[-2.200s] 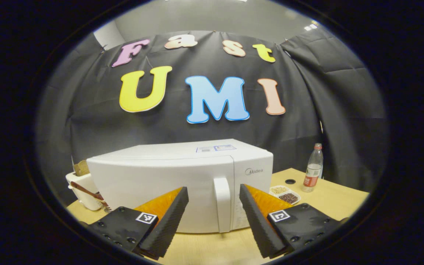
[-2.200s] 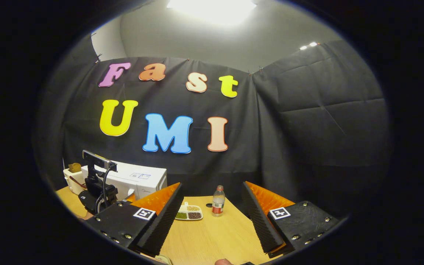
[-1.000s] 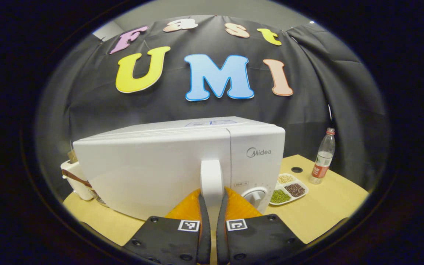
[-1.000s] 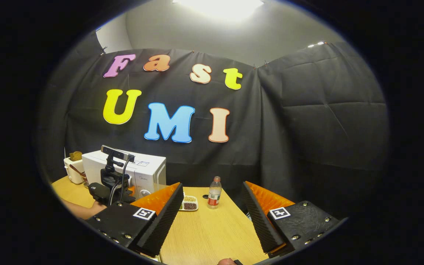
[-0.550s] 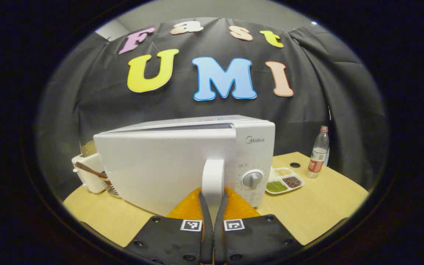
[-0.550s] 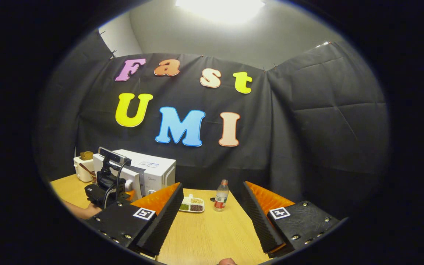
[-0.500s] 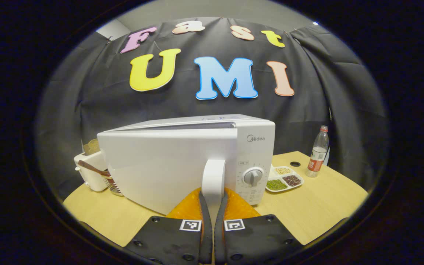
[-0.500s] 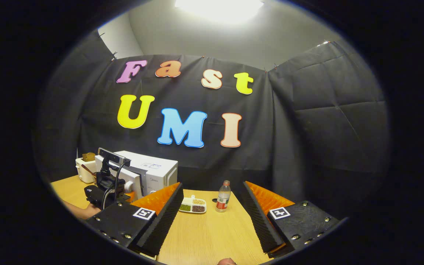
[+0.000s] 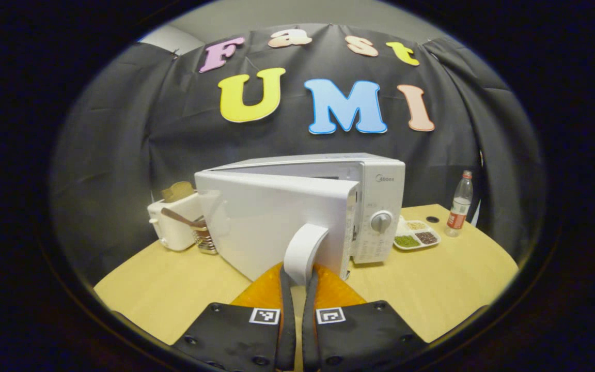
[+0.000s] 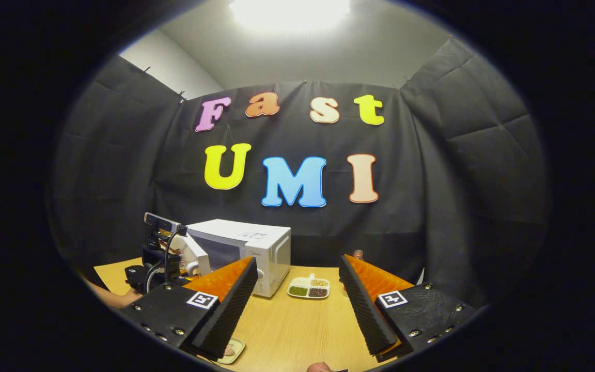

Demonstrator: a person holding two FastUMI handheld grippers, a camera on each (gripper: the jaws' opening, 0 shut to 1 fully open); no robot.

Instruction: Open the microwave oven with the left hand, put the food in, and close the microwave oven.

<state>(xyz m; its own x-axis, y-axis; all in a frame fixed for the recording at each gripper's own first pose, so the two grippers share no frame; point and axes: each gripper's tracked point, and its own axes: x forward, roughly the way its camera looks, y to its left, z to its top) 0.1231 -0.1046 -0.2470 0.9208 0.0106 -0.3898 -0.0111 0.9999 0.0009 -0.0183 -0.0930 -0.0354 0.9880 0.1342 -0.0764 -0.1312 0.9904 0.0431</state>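
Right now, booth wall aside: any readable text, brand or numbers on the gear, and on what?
"Midea": brand mark on the microwave front, above the dial.
Print around the dial: too small to read.
Label on the bottle: blurred, unreadable.
The sticker on the microwave top, in the right gripper view: too small to read.

"Midea" logo on white microwave (image 9: 383,206)

Both views face microwave (image 9: 297,206); left nearer.
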